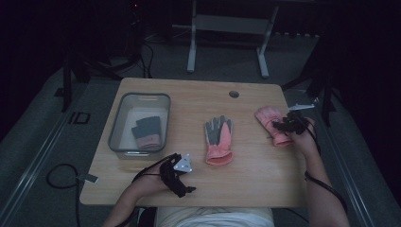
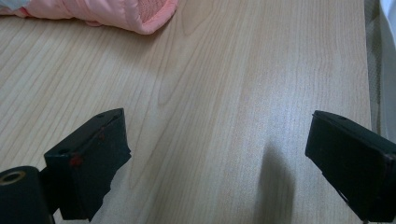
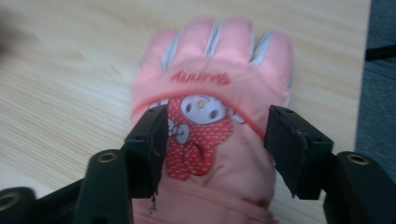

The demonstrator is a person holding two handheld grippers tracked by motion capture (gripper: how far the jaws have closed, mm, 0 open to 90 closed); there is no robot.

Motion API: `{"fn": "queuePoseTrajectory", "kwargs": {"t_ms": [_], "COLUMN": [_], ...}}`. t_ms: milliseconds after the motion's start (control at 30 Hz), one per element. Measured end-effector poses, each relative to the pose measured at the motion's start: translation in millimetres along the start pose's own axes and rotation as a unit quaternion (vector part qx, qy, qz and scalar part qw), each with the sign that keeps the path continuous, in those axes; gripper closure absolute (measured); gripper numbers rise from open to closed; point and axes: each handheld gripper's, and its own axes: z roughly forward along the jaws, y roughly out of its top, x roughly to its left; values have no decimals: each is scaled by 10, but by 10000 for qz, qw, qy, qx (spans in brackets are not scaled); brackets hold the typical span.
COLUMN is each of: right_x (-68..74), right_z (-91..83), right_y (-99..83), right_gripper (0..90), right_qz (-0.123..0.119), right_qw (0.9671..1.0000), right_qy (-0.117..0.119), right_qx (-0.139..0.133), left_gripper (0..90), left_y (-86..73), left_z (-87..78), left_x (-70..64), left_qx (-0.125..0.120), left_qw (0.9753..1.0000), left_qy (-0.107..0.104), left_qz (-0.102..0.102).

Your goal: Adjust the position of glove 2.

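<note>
the right gripper [image 3: 215, 140] is wide open around the pink glove [image 3: 210, 107], so push down low and squeeze the middle so it won't slip.

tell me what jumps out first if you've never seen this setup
The pink glove with a cartoon patch at the table's right edge, with the right tool open astride it, draws the eye first. A second pink glove lies palm-up at the table's middle, and a grey bin on the left holds dark grey gloves. The left tool hangs open over bare wood near the front edge.
</note>
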Motion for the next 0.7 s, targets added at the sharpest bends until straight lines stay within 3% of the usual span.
{"fn": "queuePoseTrajectory", "kwargs": {"t_ms": [167,400,533,700], "right_x": [44,50,150,269], "right_z": [64,91,86,28], "right_y": [-67,-59,-21,92], "right_gripper": [453,575,765,849], "right_qz": [-119,3,-64,42], "right_qw": [9998,9999,9992,9972], "right_qy": [-108,-106,-382,-707], "right_qx": [-90,-27,98,256], "left_gripper": [56,56,56,56], "left_y": [10,5,3,-1], "left_z": [-17,-9,-4,-5], "left_x": [11,-2,-2,-4], "left_qx": [8,43,54,64], "left_qw": [10000,10000,10000,9999], "left_qy": [35,60,58,58], "left_qz": [-41,29,41,60]}}
